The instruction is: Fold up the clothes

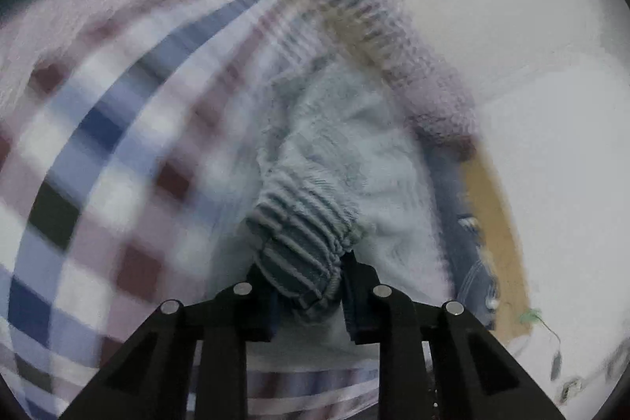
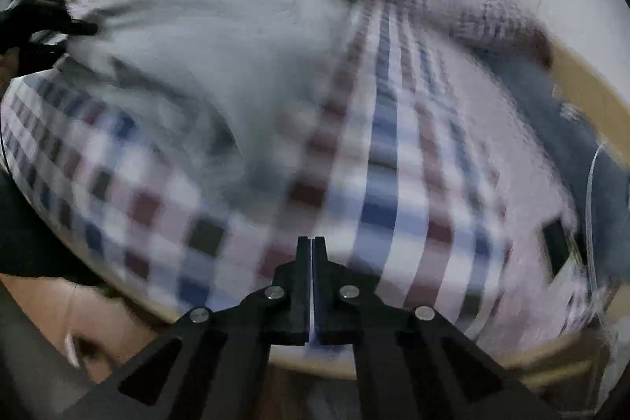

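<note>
A checked cloth (image 2: 393,160) in white, blue and maroon squares covers most of both views, spread over a surface whose tan edge (image 2: 582,81) shows at the right. Both pictures are smeared with motion blur, so fine detail is poor.

On the cloth lies a pale grey-blue fleece top (image 2: 204,38), the garment being folded. In the right wrist view it spreads across the upper left of the cloth. In the left wrist view its fuzzy body (image 1: 346,144) fills the centre, and its ribbed cuff (image 1: 303,235) hangs toward the camera.

A fuzzy lilac garment (image 1: 433,93) lies beyond the top, and what may be dark blue denim (image 2: 582,152) sits near the surface's right edge.

The left claw (image 1: 307,302) is clamped on the cuff, one black finger on either side of the ribbing. From the right wrist view it appears at the far left (image 2: 59,26), at the top's edge.

The right claw (image 2: 313,286) hovers over the cloth's near edge, its fingers pressed together with only a thin pale sliver between them, holding nothing that can be made out.
</note>
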`<state>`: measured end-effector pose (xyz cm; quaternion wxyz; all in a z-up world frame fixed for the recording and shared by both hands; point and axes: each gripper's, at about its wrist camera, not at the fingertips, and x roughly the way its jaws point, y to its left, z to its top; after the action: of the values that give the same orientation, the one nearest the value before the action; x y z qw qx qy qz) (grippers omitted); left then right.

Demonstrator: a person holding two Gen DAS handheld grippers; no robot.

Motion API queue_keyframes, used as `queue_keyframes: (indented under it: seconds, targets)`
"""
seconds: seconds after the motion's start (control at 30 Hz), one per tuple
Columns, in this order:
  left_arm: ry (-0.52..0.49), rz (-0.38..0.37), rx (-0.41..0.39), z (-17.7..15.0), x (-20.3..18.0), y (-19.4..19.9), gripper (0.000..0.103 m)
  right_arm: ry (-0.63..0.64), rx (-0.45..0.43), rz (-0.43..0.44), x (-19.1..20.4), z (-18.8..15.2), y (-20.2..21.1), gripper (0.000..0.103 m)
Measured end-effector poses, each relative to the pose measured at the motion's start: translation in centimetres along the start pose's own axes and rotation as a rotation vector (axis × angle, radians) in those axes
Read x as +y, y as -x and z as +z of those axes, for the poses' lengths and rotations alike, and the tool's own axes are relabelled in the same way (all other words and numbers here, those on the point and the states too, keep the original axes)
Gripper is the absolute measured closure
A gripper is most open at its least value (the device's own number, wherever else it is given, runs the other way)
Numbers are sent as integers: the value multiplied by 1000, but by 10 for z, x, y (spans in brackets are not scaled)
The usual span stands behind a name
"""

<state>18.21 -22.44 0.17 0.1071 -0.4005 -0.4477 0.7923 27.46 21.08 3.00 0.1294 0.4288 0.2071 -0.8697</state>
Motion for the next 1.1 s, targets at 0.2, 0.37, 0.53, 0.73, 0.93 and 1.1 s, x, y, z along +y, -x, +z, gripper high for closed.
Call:
queue_keyframes:
  seconds: [0.2,0.37,0.53,0.73,0.93,1.1]
  targets:
    - [-49,15,-5,-18,-11,4,71,-65,-159,51,-3,4,33,95]
    - [-29,27,-81,-32,-8,23,47,-190,-231,139,-15,16,30,71]
    - [39,90,-131,-36,13,34,28,-329,-329,252,-30,41,32,71]
    - [23,116,-108,-46,18,23,19,-311,-329,324,-14,67,11,71]
    - [34,108,-112,-43,22,17,12,-281,-197,319,-5,64,-13,71]
    - [36,80,-117,-42,20,17,4,-328,-186,330,-12,63,-6,69]
